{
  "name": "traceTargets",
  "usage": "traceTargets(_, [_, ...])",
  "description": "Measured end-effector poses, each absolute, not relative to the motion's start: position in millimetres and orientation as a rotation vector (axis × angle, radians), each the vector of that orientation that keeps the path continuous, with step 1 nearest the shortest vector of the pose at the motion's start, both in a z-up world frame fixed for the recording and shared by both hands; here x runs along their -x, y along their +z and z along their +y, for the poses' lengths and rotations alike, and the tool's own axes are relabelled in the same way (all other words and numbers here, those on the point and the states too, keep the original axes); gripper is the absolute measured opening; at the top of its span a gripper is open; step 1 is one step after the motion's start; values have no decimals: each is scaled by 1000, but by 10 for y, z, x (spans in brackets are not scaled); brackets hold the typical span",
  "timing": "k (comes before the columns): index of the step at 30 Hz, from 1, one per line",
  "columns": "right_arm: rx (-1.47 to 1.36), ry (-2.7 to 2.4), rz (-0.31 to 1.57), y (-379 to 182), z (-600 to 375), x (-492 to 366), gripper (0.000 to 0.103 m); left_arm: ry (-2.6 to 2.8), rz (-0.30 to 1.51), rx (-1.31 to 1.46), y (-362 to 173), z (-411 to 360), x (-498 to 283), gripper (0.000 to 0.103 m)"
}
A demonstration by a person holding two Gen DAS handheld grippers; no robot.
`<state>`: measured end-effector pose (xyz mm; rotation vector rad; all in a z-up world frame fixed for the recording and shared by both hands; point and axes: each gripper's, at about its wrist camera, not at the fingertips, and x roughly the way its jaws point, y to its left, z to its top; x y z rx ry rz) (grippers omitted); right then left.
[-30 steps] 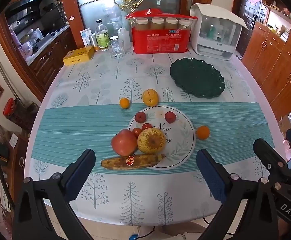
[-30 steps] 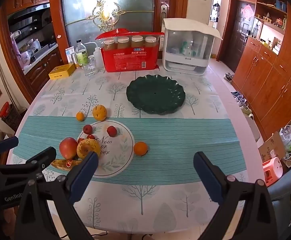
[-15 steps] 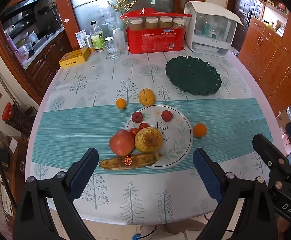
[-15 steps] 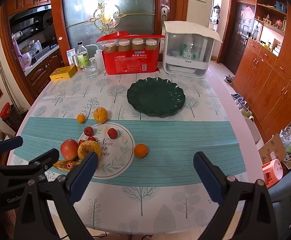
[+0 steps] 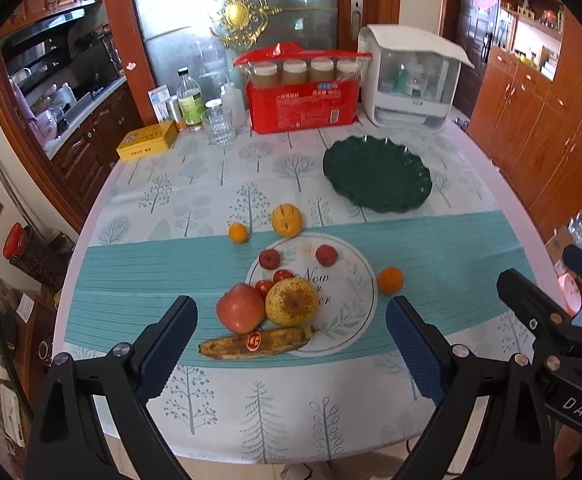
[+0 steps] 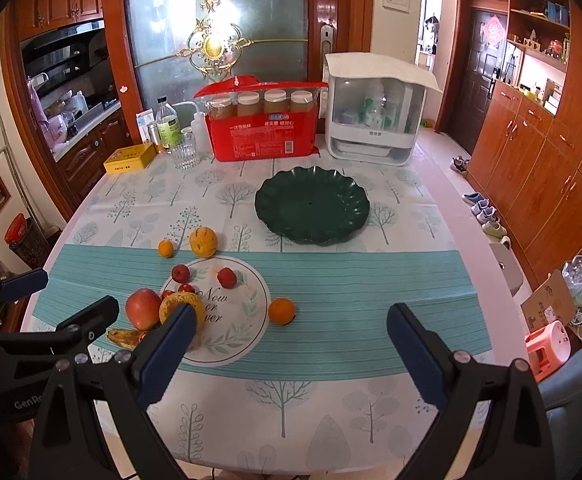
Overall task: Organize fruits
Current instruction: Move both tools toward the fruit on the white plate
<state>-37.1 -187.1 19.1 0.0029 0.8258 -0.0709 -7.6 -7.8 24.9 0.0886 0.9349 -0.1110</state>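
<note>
Fruit lies scattered at the table's middle: a red apple (image 5: 240, 309), a yellow pear (image 5: 291, 302), a spotted banana (image 5: 255, 343), small red fruits (image 5: 270, 258), an orange (image 5: 390, 280), a small orange (image 5: 238, 233) and a yellow fruit (image 5: 287, 220). Behind them to the right sits an empty dark green plate (image 5: 377, 173) (image 6: 312, 210). My left gripper (image 5: 291, 344) is open above the near table edge, just in front of the banana. Farther right, my right gripper (image 6: 291, 344) is open too, holding nothing; the orange (image 6: 281, 311) lies ahead of it.
Along the table's far edge stand a red box of jars (image 5: 303, 96), a white appliance (image 5: 411, 82), a glass (image 5: 218, 128), bottles (image 5: 190, 100) and a yellow tin (image 5: 147, 141). Wooden cabinets (image 6: 551, 160) line the right wall, and a pink stool (image 6: 547, 350) stands on the floor.
Both grippers have drawn back and up a little from the table, so the fruit sits slightly farther off. Nothing on the table has moved.
</note>
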Motion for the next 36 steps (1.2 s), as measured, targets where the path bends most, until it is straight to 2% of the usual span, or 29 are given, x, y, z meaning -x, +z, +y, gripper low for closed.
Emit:
traceTargets(18, [24,23,762,324,-2063,513,97,-57,967,-3,254,-137,156,94])
traceTargets(36, [14,100,834,-29,-2172,384,97,53,977,-16,38,-7,358,95])
